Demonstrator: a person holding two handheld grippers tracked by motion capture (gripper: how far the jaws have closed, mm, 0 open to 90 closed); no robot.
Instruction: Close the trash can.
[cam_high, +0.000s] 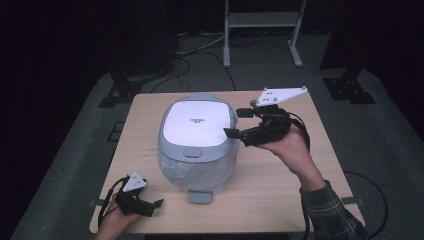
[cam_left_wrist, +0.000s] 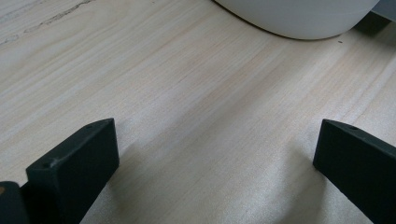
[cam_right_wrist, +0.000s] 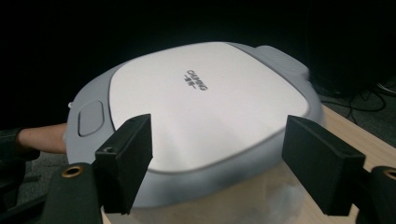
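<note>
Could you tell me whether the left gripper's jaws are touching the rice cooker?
Apart: the high view shows bare table between the left gripper and the rice cooker.

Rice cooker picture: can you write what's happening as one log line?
rice cooker: lid shut, mid-table | right hand-held gripper: open, at lid's edge, holding nothing | left hand-held gripper: open, resting on table

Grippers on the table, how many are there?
2. The left gripper sits low at the table's near left corner, fingers open. The right gripper is held beside the rice cooker's lid, fingers open, gripping nothing.
</note>
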